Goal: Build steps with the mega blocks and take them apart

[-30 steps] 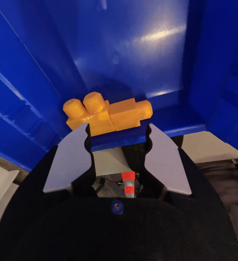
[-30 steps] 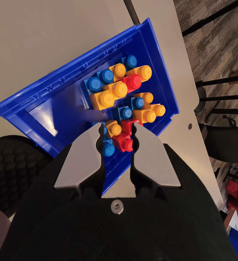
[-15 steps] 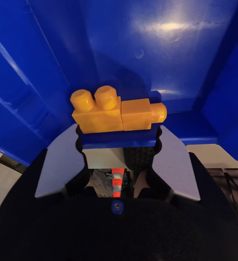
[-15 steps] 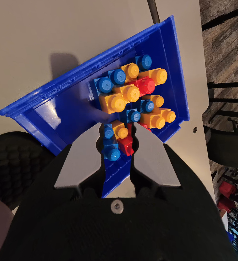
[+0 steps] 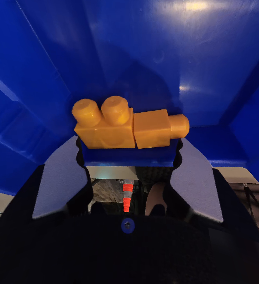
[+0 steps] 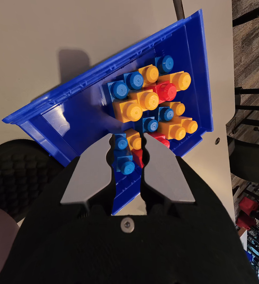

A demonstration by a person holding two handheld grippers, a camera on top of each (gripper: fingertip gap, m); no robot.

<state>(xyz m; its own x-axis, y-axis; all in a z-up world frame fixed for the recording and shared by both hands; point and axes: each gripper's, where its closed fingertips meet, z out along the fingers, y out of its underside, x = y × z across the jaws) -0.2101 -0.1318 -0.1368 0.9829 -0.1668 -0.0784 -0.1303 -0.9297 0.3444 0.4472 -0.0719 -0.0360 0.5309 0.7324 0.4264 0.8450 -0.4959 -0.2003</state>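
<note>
Left claw (image 5: 128, 151) gapes before two orange blocks (image 5: 125, 127). Right claw (image 6: 127, 147), parted, hides part of a red block (image 6: 138, 156) in the blue bin (image 6: 79, 121).

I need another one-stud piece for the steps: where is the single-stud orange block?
In the left wrist view, the single-stud orange block lies on its side in the blue bin, stud pointing right, against the two-stud orange block, just beyond the open left gripper.

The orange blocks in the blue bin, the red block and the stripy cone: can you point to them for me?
Orange blocks (image 5: 110, 133): left wrist view, front face of the two-stud block.
Red block (image 6: 166, 90): right wrist view, its round stud.
Stripy cone (image 5: 126, 198): left wrist view, its middle band.
</note>
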